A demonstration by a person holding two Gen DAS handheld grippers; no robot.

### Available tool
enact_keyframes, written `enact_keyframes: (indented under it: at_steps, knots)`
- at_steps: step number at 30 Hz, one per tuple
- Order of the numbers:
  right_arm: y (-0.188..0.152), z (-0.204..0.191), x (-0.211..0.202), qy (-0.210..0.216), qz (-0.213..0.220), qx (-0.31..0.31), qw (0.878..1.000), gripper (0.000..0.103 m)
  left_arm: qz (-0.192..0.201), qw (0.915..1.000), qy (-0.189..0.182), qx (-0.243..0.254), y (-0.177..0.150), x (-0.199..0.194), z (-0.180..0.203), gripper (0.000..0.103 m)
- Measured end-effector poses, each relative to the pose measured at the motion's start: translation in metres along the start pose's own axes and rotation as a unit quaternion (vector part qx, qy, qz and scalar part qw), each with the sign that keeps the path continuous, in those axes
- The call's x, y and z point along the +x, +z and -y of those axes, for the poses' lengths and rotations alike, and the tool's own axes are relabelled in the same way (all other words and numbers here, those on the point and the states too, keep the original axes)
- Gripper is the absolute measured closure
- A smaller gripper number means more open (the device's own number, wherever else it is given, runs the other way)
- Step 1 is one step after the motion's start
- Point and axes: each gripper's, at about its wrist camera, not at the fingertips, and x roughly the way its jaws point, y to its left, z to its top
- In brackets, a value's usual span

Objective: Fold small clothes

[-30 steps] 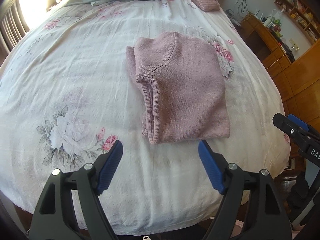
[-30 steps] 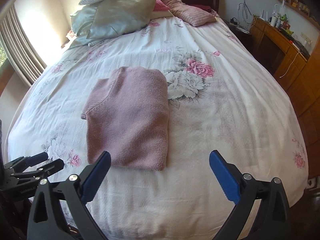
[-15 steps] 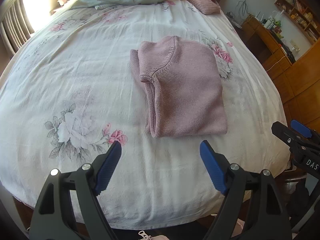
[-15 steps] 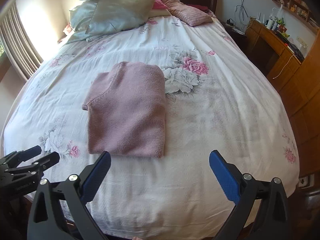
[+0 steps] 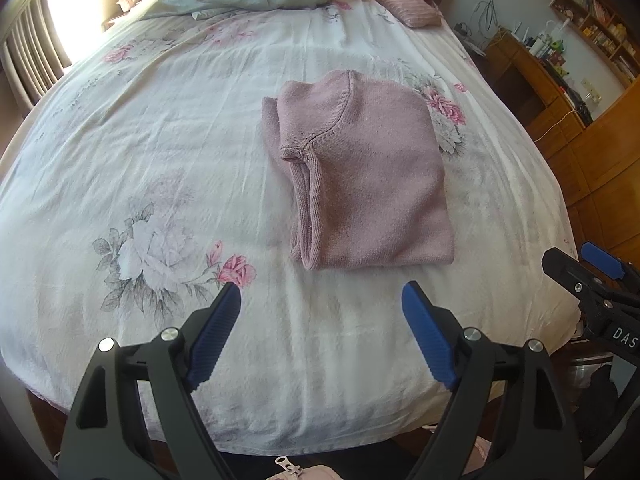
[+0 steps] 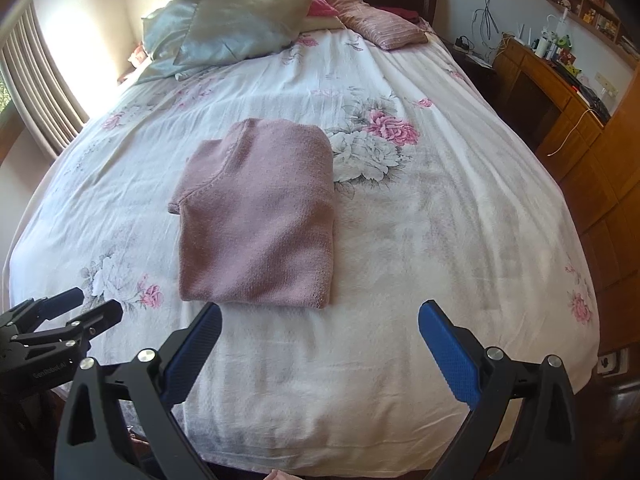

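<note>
A dusty-pink knit sweater (image 5: 368,176) lies folded into a compact rectangle on the floral bedspread (image 5: 160,168), its folded edges stacked along the left side. My left gripper (image 5: 322,296) hovers open just short of the sweater's near edge, nothing between its blue pads. In the right wrist view the same sweater (image 6: 260,216) sits left of centre, and my right gripper (image 6: 320,316) is open, held back near the foot of the bed. Each gripper shows at the edge of the other's view: the right one (image 5: 592,276), the left one (image 6: 60,320).
Pillows (image 6: 232,28) are piled at the headboard. A wooden desk and cabinets (image 6: 560,100) run along the right of the bed. A curtained window (image 6: 36,92) is at the left. The bedspread (image 6: 440,220) stretches wide to the right of the sweater.
Both grippers have drawn back toward the foot of the bed, so the folded sweater looks smaller and farther away. The sweater itself has not moved. Both grippers stay open.
</note>
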Motion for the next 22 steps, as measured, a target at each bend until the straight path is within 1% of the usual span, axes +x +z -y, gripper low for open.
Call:
enact_keyframes:
  at_steps: [13, 18, 22]
  knots:
    - [-0.002, 0.006, 0.006, -0.011, -0.007, 0.006, 1.000, 0.004, -0.008, 1.0000, 0.002, 0.005, 0.001, 0.006, 0.003, 0.021]
    - [-0.002, 0.008, 0.012, -0.004, -0.021, 0.010, 1.000, 0.004, -0.010, 0.9999, 0.001, 0.005, 0.002, 0.007, 0.002, 0.021]
    - [-0.001, 0.009, 0.013, -0.003, -0.025, 0.014, 1.000, 0.004, -0.011, 0.9999, 0.002, 0.002, 0.002, 0.008, 0.001, 0.021]
